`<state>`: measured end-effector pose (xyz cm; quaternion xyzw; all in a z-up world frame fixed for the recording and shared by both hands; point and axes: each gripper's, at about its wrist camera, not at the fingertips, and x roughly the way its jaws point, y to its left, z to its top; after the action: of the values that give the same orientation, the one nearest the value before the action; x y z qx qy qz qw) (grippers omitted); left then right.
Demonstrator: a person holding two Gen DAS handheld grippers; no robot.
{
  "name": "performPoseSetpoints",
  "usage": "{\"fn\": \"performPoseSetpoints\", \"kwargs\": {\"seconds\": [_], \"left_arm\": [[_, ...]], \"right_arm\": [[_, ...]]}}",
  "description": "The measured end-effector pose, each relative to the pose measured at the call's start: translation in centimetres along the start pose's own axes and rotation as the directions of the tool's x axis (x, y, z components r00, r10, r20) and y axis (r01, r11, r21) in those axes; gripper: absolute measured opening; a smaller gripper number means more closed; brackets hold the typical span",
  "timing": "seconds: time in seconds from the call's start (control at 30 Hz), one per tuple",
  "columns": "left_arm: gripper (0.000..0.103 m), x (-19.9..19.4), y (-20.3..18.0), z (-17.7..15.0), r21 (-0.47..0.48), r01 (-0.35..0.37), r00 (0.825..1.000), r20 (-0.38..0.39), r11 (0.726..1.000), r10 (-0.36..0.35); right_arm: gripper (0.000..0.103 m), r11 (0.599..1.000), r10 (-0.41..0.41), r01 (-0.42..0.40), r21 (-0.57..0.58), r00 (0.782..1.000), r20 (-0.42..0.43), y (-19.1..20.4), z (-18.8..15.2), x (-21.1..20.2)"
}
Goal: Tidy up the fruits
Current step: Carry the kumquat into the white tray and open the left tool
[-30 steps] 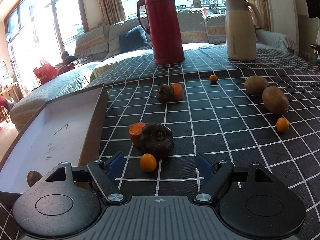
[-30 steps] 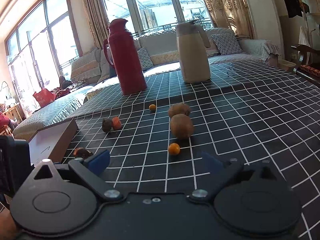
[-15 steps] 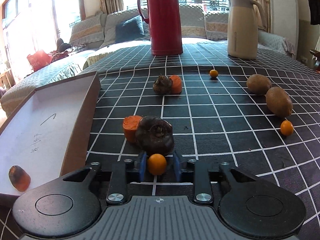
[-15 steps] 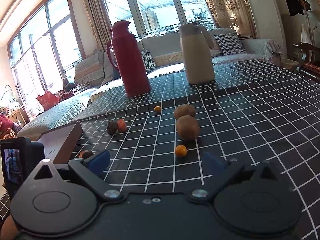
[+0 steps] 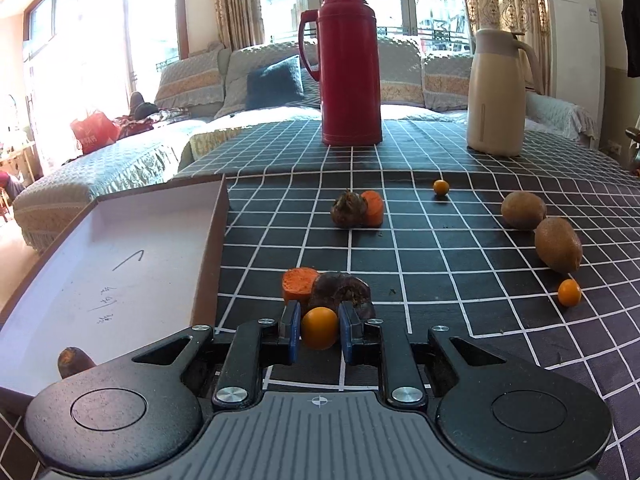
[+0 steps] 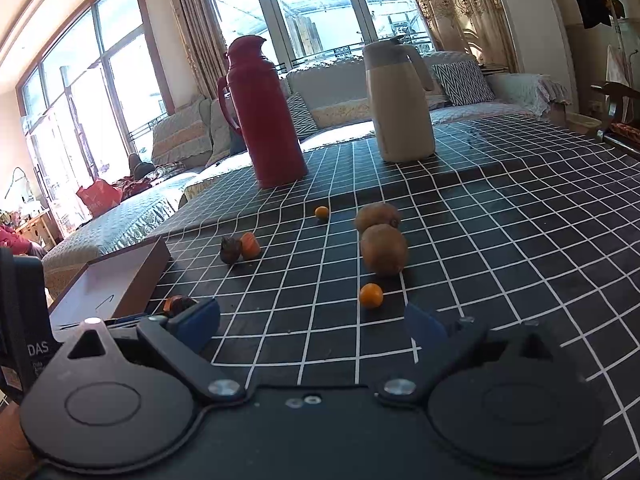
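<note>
So my left hand-held gripper [image 5: 319, 335] is clamped on a small orange fruit [image 5: 319, 328], blue pads pressed on both sides of it, and it looks lifted just off the checked surface [image 5: 440, 264], though I can't be fully sure it's clear. The open box [image 5: 120, 264] sits right next to it on the left with one brownish piece [image 5: 72, 361] already in its near corner, so I'm guessing that's where this goes. My worry is the fruit is round and smooth and the pads only catch it across the middle, so if I swing over fast it could squirt out and roll off somewhere. Also the box wall [image 5: 210, 264] stands up between me and the inside, so if I don't go high enough I'll clip it and shove the whole box or knock the fruit loose. There's a dark wrinkly fruit [image 5: 340, 292] and a cut orange chunk [image 5: 298, 283] just behind the pads, close enough that a sloppy move could nudge them. My right hand-held gripper [image 6: 312, 320] is spread wide with nothing in it, hovering above the surface, with another small orange fruit [image 6: 371, 295] just ahead of it and two kiwis [image 6: 383, 249] beyond. If I drift that one while watching the left side, I could bump those and send them rolling. The red thermos [image 5: 348, 64] and cream jug [image 5: 498, 92] are well back, no issue there.
</note>
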<state>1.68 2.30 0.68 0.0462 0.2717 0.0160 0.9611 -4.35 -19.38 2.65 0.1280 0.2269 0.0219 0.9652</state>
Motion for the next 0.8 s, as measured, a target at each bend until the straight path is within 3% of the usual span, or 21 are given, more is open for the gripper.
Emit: {"fn": "performPoseSetpoints", "kwargs": {"seconds": [0.43,0.53,0.6,0.67,0.8], "left_arm": [[0.021,-0.4,6.6,1.1,-0.132,-0.120,0.992,0.008,0.984,0.122],[0.021,0.2,8.7,1.0,-0.167,-0.176,0.984,-0.010,0.970,0.176],[0.021,1.2,10.3,0.7,-0.193,-0.214,0.977,-0.050,0.958,0.208],[0.021,2.2,11.7,0.2,-0.226,-0.239,0.970,-0.103,0.944,0.221],[0.021,3.4,13.1,-0.7,-0.231,-0.256,0.961,-0.162,0.939,0.222]], "right_arm": [[0.096,0.999,-0.012,0.011,-0.037,0.999,-0.038,1.6,-0.9,1.0],[0.091,0.986,-0.076,0.083,-0.145,0.996,0.049,3.0,-0.8,0.4],[0.092,0.952,-0.125,0.157,-0.261,0.983,0.136,4.5,-0.9,-0.2],[0.092,0.949,-0.120,0.157,-0.275,0.982,0.147,5.1,-0.7,-0.3],[0.093,0.933,-0.182,0.230,-0.277,0.965,0.189,5.0,0.2,0.0]]}}
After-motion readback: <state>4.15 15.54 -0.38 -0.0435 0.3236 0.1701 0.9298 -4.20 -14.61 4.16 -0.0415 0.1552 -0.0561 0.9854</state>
